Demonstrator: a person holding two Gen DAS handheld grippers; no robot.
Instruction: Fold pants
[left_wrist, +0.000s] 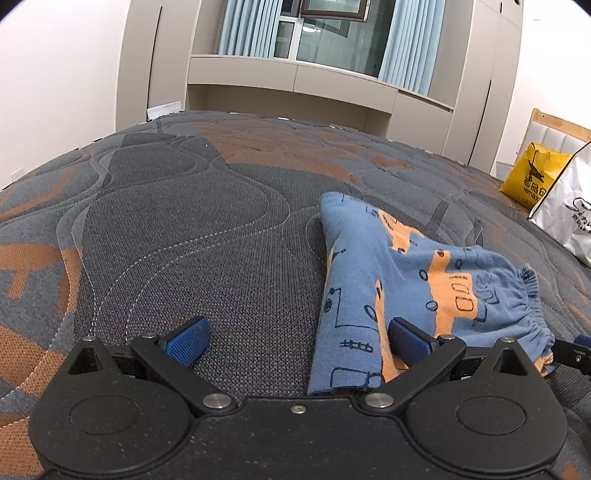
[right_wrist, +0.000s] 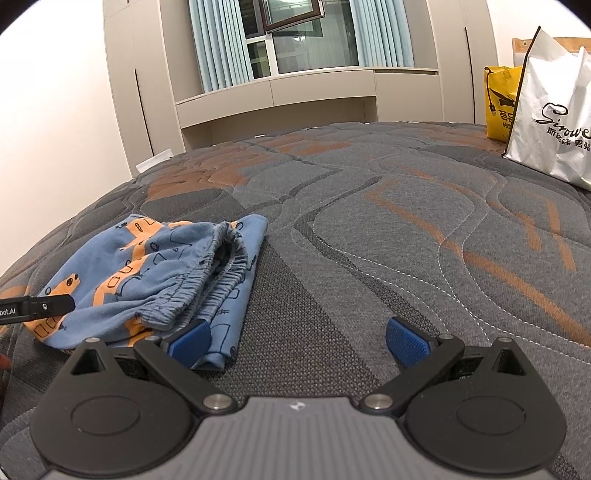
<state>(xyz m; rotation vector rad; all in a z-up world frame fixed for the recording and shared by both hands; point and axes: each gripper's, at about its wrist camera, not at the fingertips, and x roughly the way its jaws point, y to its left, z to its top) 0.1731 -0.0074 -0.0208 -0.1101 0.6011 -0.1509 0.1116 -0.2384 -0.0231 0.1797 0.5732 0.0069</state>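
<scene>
The blue pants (left_wrist: 413, 280) with orange vehicle print lay folded on the grey and orange quilted mattress (left_wrist: 192, 221), elastic waistband toward the right. The left gripper (left_wrist: 295, 341) stood wide open, holding nothing, its right pad against the cloth. The right gripper (right_wrist: 297, 341) gaped equally wide, empty, its left pad touching the pants' edge.
</scene>
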